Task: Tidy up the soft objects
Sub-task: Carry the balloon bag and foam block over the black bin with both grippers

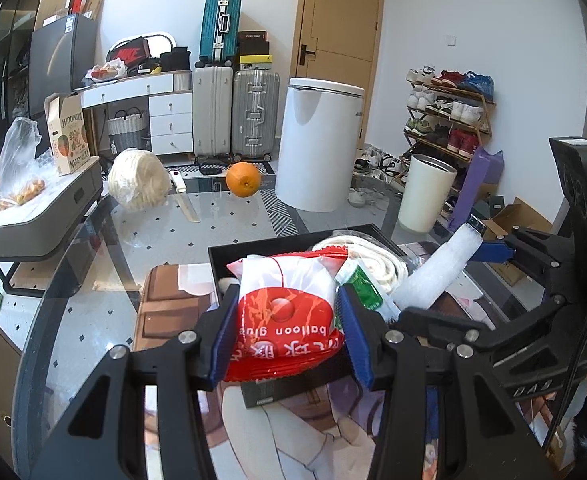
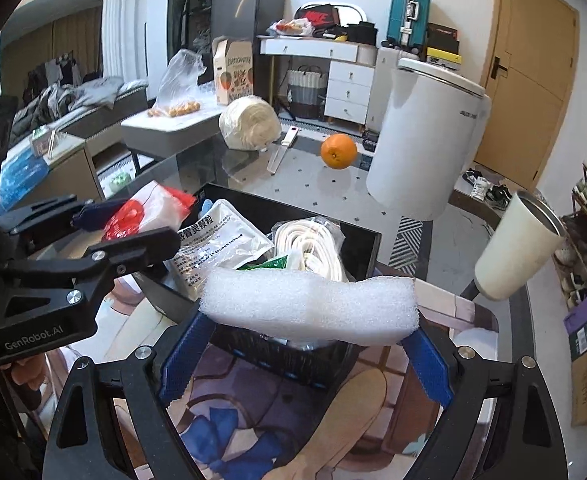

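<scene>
The left tool (image 1: 283, 334) squeezes a red and white packet (image 1: 283, 312). The right tool (image 2: 307, 354) holds a white foam block (image 2: 309, 306) by its ends, above the black tray (image 2: 367, 248).

White walls (image 1: 433, 20), wooden door (image 1: 341, 20), perhaps tiled floor (image 1: 153, 236)

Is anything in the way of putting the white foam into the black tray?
Partly. The foam hangs over the tray, but a cord bundle, a silver pouch and a green packet already fill it.
</scene>
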`<state>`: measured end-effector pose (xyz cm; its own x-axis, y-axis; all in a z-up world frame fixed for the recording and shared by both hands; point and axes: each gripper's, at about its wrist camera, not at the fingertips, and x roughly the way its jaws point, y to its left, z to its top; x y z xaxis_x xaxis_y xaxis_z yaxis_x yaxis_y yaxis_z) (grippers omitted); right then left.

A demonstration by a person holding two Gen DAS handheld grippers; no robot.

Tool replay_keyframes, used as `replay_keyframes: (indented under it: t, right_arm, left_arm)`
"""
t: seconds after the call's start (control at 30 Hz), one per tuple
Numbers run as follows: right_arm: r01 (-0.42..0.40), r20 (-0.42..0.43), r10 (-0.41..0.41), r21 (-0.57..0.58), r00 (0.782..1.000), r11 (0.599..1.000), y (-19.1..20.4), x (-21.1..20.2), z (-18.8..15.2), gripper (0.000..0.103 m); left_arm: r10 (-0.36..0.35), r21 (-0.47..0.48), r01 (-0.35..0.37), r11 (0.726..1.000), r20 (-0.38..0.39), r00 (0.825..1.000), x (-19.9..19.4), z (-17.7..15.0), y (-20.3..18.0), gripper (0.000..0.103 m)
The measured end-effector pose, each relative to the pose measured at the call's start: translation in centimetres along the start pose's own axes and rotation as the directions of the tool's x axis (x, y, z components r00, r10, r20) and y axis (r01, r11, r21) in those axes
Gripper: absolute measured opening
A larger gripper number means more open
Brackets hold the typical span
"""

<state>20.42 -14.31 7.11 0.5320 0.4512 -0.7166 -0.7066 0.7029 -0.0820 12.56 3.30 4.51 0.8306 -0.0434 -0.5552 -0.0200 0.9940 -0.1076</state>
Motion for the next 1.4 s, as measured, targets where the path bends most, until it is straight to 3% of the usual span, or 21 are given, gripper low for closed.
replay_keyframes:
  t: [0.43, 0.77, 0.97, 1.4]
  right_arm:
    - [-0.019, -0.124, 0.003, -0.129, 0.992, 0.991, 0.2, 4.3, 2.4, 0.091]
    - [-0.048, -0.172, 0.013, -0.2, 0.985, 0.979, 0.2, 6.3, 3.4, 0.091]
    - [-0.088, -0.138, 0.057, -0.228, 0.989, 0.97, 0.2, 4.8, 3.2, 0.098]
    - [-0.099, -0.069, 0.088, -0.183, 0.994, 0.978, -1.6, 1.6, 1.9, 0.098]
  left_arm:
    - [0.004, 0.018, -0.003, 1.0, -0.026, 1.0, 2.0, 0.8, 0.3, 0.047]
    - [0.0, 0.015, 0.001, 1.0, -0.046, 0.999, 3.4, 1.0, 0.6, 0.047]
    - [-0.005, 0.008, 0.006, 1.0, -0.045, 0.999, 4.0, 1.3, 0.7, 0.047]
    - [-0.02, 0.002, 0.021, 1.0, -0.048, 0.999, 4.5, 1.2, 0.8, 0.048]
